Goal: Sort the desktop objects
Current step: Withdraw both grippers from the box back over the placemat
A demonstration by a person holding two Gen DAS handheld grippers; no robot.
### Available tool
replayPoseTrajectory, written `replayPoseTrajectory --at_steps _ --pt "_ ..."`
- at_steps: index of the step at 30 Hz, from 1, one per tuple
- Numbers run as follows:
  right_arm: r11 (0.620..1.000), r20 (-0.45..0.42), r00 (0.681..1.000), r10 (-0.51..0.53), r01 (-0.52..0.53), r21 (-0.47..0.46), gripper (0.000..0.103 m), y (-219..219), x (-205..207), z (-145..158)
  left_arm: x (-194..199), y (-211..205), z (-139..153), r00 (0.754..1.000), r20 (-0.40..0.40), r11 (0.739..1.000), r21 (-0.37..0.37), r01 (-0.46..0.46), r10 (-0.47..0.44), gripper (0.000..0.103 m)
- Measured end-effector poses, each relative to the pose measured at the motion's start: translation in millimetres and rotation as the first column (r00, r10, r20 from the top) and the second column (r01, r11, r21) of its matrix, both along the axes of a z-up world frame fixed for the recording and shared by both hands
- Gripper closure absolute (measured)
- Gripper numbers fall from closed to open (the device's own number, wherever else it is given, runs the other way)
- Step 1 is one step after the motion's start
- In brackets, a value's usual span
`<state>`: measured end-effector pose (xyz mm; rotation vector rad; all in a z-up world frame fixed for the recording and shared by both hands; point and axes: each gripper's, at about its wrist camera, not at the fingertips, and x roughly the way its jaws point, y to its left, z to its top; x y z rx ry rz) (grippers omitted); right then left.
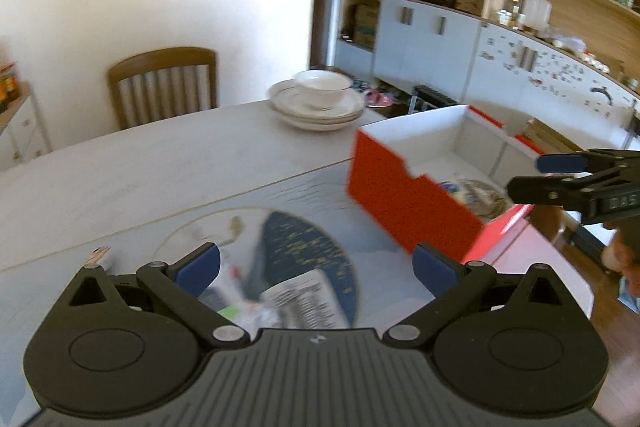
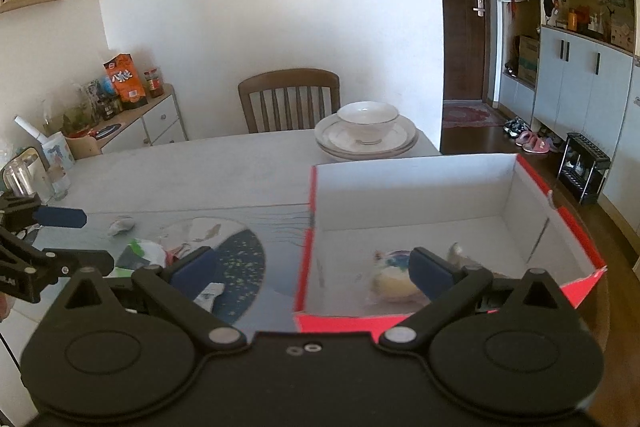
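Both your tongs are spread wide with nothing between the pads: left tongs [image 1: 316, 267] hang over the pile of packets [image 1: 288, 299] on the tabletop [image 1: 160, 163], right tongs [image 2: 312, 269] sit at the near wall of the red box [image 2: 400, 323]. From the right camera, the box is at about 3 o'clock of the clutter, with a small pouch [image 2: 394, 277] already lying inside, so that's clearly your drop bin. A crumpled scrap [image 2: 121, 225] sits loose at 10 o'clock of the pile. The stacked plates and bowl [image 2: 366, 135] are parked at the far edge, at 12, probably just to keep them clear.
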<state>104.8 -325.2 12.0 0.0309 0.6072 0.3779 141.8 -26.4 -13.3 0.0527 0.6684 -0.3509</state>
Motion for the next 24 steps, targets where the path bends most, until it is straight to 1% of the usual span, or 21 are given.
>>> replayPoseTrajectory --at_steps 3,11,14,17,22,24 --pt "1.000 -0.004 1.000 0.005 -0.005 -0.012 0.000 16.0 -4.7 -3.2 -3.5 22.8 -6.5 0.999 -0.013 0.999 -0.013 -0.036 0.036 0.000" --pt "0.999 -0.007 1.000 0.008 -0.009 -0.039 0.000 60.5 -13.3 -14.9 -13.4 66.5 -19.8 0.993 -0.007 0.993 -0.003 -0.119 0.119 0.000" --pt "0.999 -0.011 1.000 0.007 -0.007 -0.046 0.000 73.7 -14.3 -19.3 -17.7 80.0 -23.1 0.992 0.003 0.992 0.006 -0.126 0.126 0.000" --pt "0.999 -0.016 1.000 0.010 -0.011 -0.051 0.000 85.5 -15.3 -23.6 -19.8 89.2 -27.6 0.993 -0.006 0.993 0.012 -0.115 0.115 0.000" --pt "0.998 -0.044 0.999 0.000 -0.003 -0.064 0.000 104.6 -13.1 -37.7 -24.1 100.8 -36.9 0.993 -0.009 0.992 0.040 -0.118 0.118 0.000" --pt "0.998 -0.058 0.998 -0.009 0.004 -0.070 0.000 112.9 -11.0 -44.4 -26.4 105.6 -41.9 0.991 -0.001 0.989 0.064 -0.131 0.132 0.000"
